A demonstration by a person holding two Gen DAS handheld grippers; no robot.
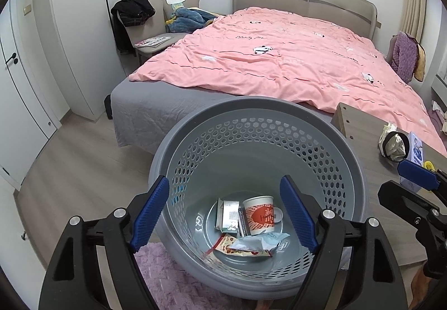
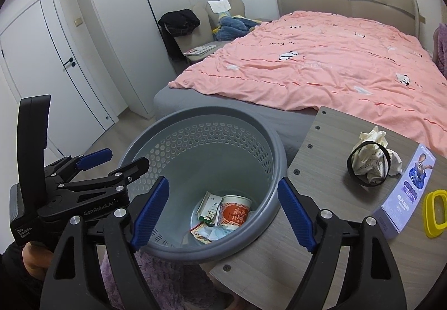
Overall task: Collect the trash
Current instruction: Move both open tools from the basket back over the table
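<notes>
We start with the grey bin (image 1: pixel 259 142). It stands on the floor at the foot of the bed (image 1: pixel 279 64), touching the left edge of the small wooden table (image 2: pixel 329 159). We already see trash at the bottom of it: a paper cup (image 1: pixel 259 215) with red print, a small white carton (image 1: pixel 226 215) at 9 o'clock from the cup, and a crinkly wrapper (image 1: pixel 257 245) at 6 o'clock from the cup. So some of the job looks done.

Some is left, we think. On the table a crumpled ball of paper (image 2: pixel 371 159) sits with a black band (image 2: pixel 352 170) looped around it. It lies at about 3 o'clock from the bin, well apart from it. Next to it, at about 4 o'clock, stands a purple box (image 2: pixel 405 192) with a cartoon rabbit, and a yellow thing (image 2: pixel 434 212) is just beside that. We cannot tell if those 2 are trash.

Our left gripper (image 1: pixel 223 212) hangs over the bin with its blue pads wide apart and nothing between them. Our right gripper (image 2: pixel 223 215) hovers over the bin's near rim, wide apart too, and holds nothing. Both are free to fetch the paper ball.
</notes>
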